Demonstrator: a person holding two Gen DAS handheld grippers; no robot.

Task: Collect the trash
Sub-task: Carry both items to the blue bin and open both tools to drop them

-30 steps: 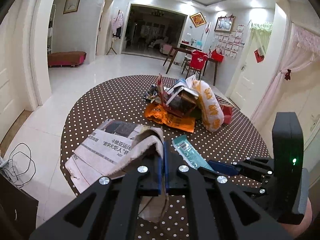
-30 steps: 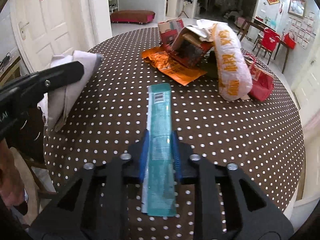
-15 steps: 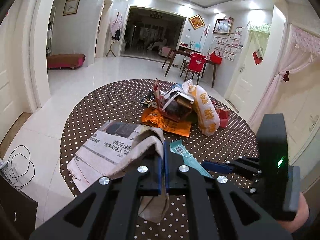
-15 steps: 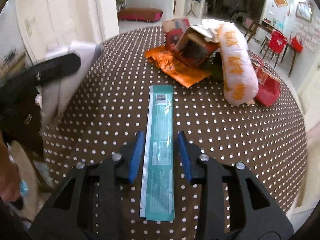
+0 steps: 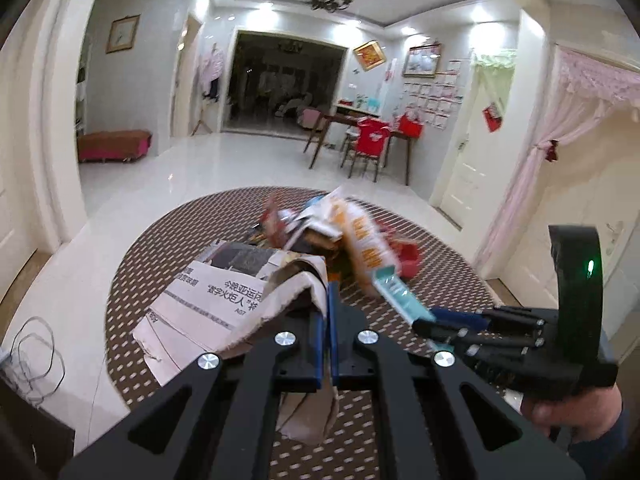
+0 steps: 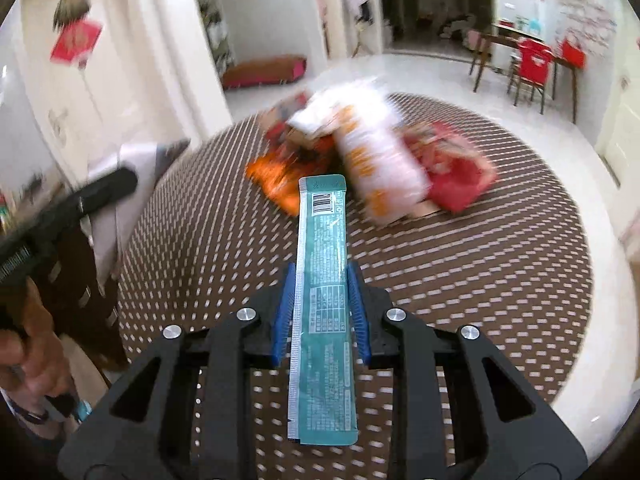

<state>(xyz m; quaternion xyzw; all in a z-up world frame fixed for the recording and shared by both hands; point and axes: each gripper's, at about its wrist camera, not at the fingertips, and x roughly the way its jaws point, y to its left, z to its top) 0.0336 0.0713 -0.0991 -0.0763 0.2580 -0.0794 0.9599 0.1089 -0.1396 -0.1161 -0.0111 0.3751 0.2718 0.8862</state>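
Observation:
My left gripper (image 5: pixel 328 312) is shut on the rim of a white woven sack (image 5: pixel 224 300) with printed text, holding it up over the near left of the round polka-dot table (image 5: pixel 132 272). My right gripper (image 6: pixel 322 296) is shut on a long teal wrapper (image 6: pixel 323 280) and holds it lifted off the table, pointing forward. In the left wrist view the right gripper (image 5: pixel 430 324) shows at right with the teal wrapper (image 5: pixel 396 294) angled towards the sack. The sack (image 6: pixel 132 168) shows at left in the right wrist view.
A trash pile sits mid-table: an orange wrapper (image 6: pixel 276 176), a white and orange bag (image 6: pixel 376 160), a red packet (image 6: pixel 456 172) and an open carton (image 5: pixel 288 228). A chair with a red cover (image 5: pixel 370 144) and a side table stand far back. Cables (image 5: pixel 32 352) lie on the floor at left.
My right gripper opened briefly, closed again on the teal wrapper and lifted it off the table. Both grippers rose; the view is motion-blurred.

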